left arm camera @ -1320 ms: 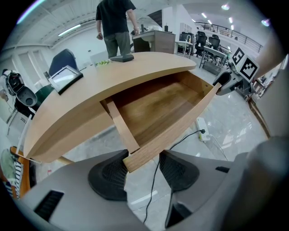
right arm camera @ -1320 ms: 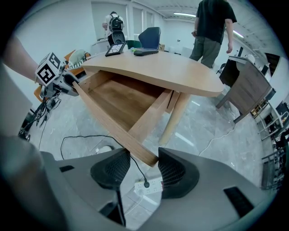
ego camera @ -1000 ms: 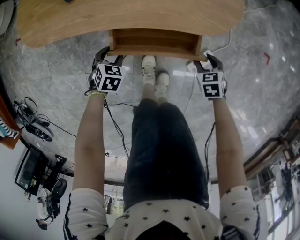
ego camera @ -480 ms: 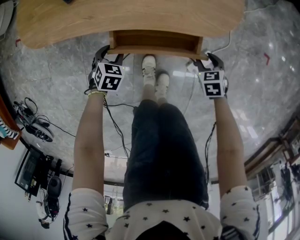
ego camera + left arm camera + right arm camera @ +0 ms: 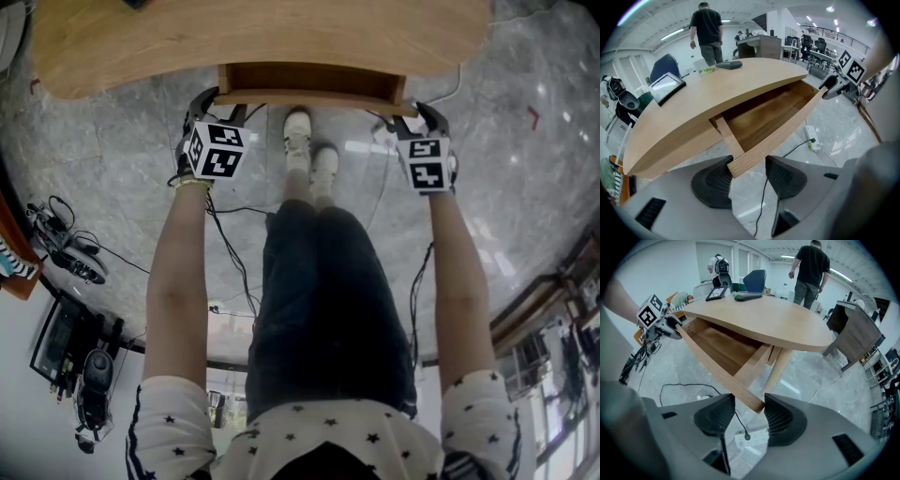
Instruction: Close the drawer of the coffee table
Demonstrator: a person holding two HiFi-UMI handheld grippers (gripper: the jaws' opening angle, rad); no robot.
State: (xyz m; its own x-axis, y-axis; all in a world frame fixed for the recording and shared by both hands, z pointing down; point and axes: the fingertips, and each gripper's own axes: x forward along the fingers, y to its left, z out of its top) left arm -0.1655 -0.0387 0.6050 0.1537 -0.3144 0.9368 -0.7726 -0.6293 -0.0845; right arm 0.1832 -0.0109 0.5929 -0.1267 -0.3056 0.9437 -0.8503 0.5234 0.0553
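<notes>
Since each gripper has only a front corner of the drawer (image 5: 310,82) between spread jaws, the push must come from the gripper bodies, not from a grip. The left gripper (image 5: 747,165), jaws apart, has the left corner against its left pad (image 5: 715,180). The right gripper (image 5: 749,405), also apart, has the right corner just beside its right pad (image 5: 782,420). The drawer stands partly out under the near edge of the table (image 5: 141,47). To do this well, I would drive both corners forward evenly and level, so the drawer does not skew and bind, and ease off near the stop. Against a second ago, less of the drawer's inside shows, and both grippers sit nearer the table edge.
</notes>
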